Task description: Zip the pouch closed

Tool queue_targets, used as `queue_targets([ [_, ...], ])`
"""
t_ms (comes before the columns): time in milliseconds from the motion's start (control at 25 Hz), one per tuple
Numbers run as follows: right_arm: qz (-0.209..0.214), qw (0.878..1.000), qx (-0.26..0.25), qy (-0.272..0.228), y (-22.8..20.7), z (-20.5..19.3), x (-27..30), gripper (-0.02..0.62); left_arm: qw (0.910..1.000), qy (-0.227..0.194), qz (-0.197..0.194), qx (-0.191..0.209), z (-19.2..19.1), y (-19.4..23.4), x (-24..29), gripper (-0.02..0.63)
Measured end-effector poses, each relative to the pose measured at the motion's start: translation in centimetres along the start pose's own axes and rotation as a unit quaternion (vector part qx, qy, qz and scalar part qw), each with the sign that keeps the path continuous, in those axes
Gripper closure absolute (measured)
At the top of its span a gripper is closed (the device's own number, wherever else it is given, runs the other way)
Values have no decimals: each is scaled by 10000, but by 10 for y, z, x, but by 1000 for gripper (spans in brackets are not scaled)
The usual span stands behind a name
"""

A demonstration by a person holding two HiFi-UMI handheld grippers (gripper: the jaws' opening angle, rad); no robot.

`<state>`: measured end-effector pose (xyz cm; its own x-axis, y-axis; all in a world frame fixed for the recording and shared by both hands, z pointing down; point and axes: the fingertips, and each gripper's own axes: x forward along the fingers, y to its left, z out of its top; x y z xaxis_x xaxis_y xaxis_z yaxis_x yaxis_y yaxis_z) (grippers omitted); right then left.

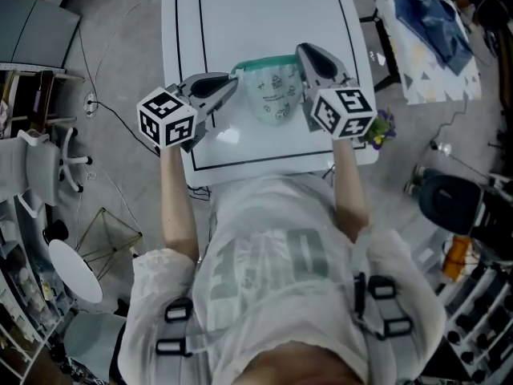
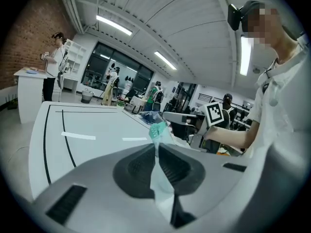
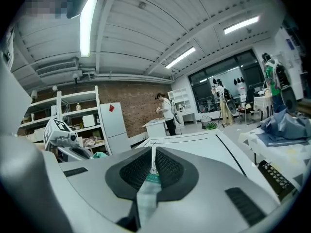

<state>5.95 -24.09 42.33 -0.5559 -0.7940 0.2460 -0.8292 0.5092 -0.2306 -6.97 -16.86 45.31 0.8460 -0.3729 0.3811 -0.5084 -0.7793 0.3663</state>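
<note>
Gripping both ends of the pouch (image 1: 274, 96) is the step in hand. The pouch sits between the two tools, above the near edge of the table (image 1: 264, 6), with its teal zip band (image 1: 264, 62) uppermost.

1. The left gripper (image 2: 156, 146) has its jaws pressed together on a corner of the pouch. Pale fabric runs back between the pads and a teal tip stands out ahead of them. This end appears to serve as the anchor.
2. The right gripper (image 3: 153, 154) has its jaws closed on the opposite end. A small pale tab (image 3: 153, 169) sits at the tips, with teal material just behind it. This is probably the slider pull, but that is a judgement only.

Next move: hold the anchored corner firm so the band is taut, then draw the pull in a straight line along the band to its stop. Slack or a twisted band is likely to jam the slider.

Not resolved:
- No view shows whether the zip is open, part closed or fully closed.
- The slider itself is too small to identify in the head view.
- Whether the bottom of the pouch rests on the table cannot be told.
- Both gripper views show only the clamped fabric; their own jaw housings hide the body of the pouch.
</note>
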Motion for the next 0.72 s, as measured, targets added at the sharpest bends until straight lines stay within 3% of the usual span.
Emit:
queue_targets([
  [280, -308, 9990, -41, 323, -19, -17, 44, 586, 9971, -276, 402, -582, -2, 50, 8, 584],
  [520, -253, 9983, 75, 512, -13, -29, 58, 586, 9856, -386, 1266, -1055, -18, 96, 1, 580],
  [640, -204, 9981, 78, 579, -9, -32, 61, 585, 9767, -511, 1744, -1138, -25, 110, -10, 470],
  [720, -176, 9981, 72, 585, -9, -32, 62, 586, 9716, -630, 1924, -1228, -28, 114, -14, 445],
])
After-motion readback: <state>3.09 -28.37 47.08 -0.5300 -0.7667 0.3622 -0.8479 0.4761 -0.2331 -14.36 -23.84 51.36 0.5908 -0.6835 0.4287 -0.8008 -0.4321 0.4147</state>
